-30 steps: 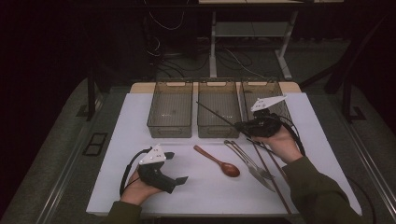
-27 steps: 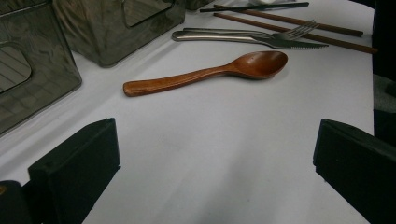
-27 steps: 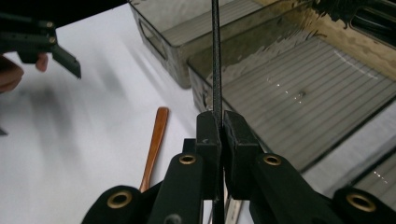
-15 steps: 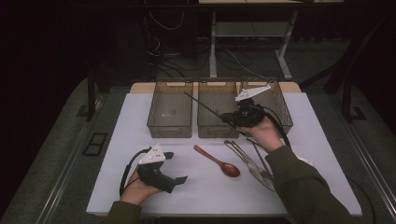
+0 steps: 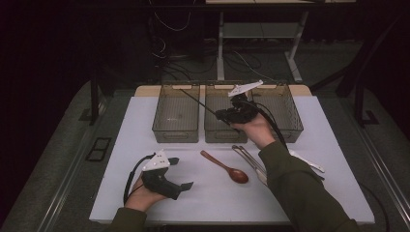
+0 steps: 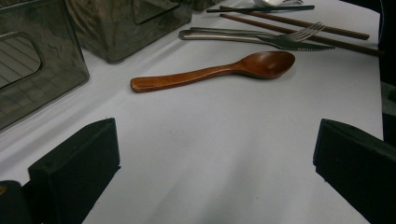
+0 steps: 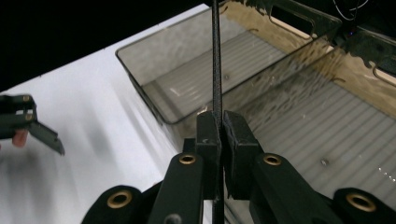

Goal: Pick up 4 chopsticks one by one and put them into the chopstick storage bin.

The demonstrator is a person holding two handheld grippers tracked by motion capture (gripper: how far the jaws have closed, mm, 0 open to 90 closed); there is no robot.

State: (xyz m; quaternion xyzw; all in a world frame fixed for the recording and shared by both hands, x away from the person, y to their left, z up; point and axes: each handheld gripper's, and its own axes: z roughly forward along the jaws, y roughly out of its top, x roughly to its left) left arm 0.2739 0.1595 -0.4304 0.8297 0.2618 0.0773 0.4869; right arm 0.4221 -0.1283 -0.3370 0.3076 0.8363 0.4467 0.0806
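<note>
White covers the table [image 5: 145, 125], and near its far edge three clear grey bins stand in a row: the left bin [image 5: 176, 118], the middle bin [image 5: 218, 130] and the right bin [image 5: 285, 113]. Over the middle bin the right gripper [image 5: 223, 115] hangs in the person's hand, its jaws pressed together on a thin black chopstick [image 5: 198, 101]. That stick slants up and to the left from the jaws, its far end over the left bin; in the right gripper view it runs straight up from between the pads [image 7: 216, 56]. Near the front left of the table the left gripper [image 5: 186, 185] rests in the other hand, its jaws standing wide apart with nothing between them. Ahead of those jaws a brown wooden spoon [image 6: 215, 70] lies flat on the cloth, bowl to the right. Just beyond it lie a metal fork [image 6: 261, 38] and knife, and a pair of brown chopsticks [image 6: 299, 27], side by side, near the bins.
</note>
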